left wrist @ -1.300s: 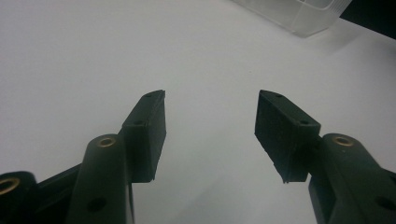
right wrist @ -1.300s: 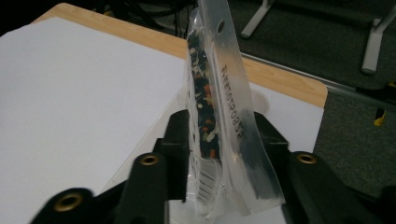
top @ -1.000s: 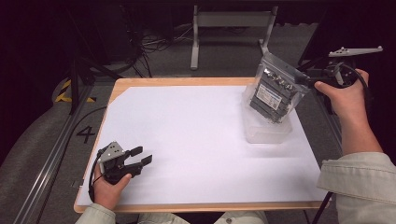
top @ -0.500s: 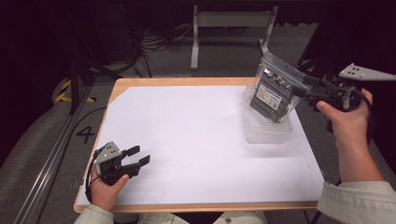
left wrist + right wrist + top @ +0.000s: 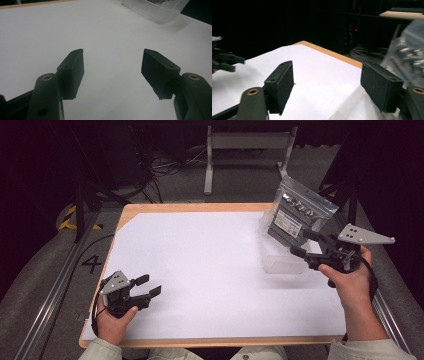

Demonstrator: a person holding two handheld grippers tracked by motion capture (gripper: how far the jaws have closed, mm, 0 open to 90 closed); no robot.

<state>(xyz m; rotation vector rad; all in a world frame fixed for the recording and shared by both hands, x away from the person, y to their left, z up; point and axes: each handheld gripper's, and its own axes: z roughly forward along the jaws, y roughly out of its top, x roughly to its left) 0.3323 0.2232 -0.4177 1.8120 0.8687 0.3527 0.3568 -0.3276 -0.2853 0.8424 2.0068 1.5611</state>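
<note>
Two claws stand open and empty, both jaws just widened. Your right claw (image 5: 299,244) is closing on the clear bag of metal parts (image 5: 299,215), which stands just ahead of it in a plastic tray (image 5: 280,262). Next, bracket the bag's edge and pinch. Its white label is unreadable. Left claw (image 5: 148,286) waits over the counter (image 5: 200,265).

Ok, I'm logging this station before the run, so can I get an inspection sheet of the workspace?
Surface: wooden table under a white sheet.
Job's things: clear bag of metal parts standing in a clear plastic bin, far right.
Clutter: nothing seen.
Grippers: left gripper near corner, jaws just opened, empty; right gripper at the bag, jaws open, empty.
Cables: black cable at left gripper; loose cables on floor.
Surroundings: dark; metal stand behind.
</note>
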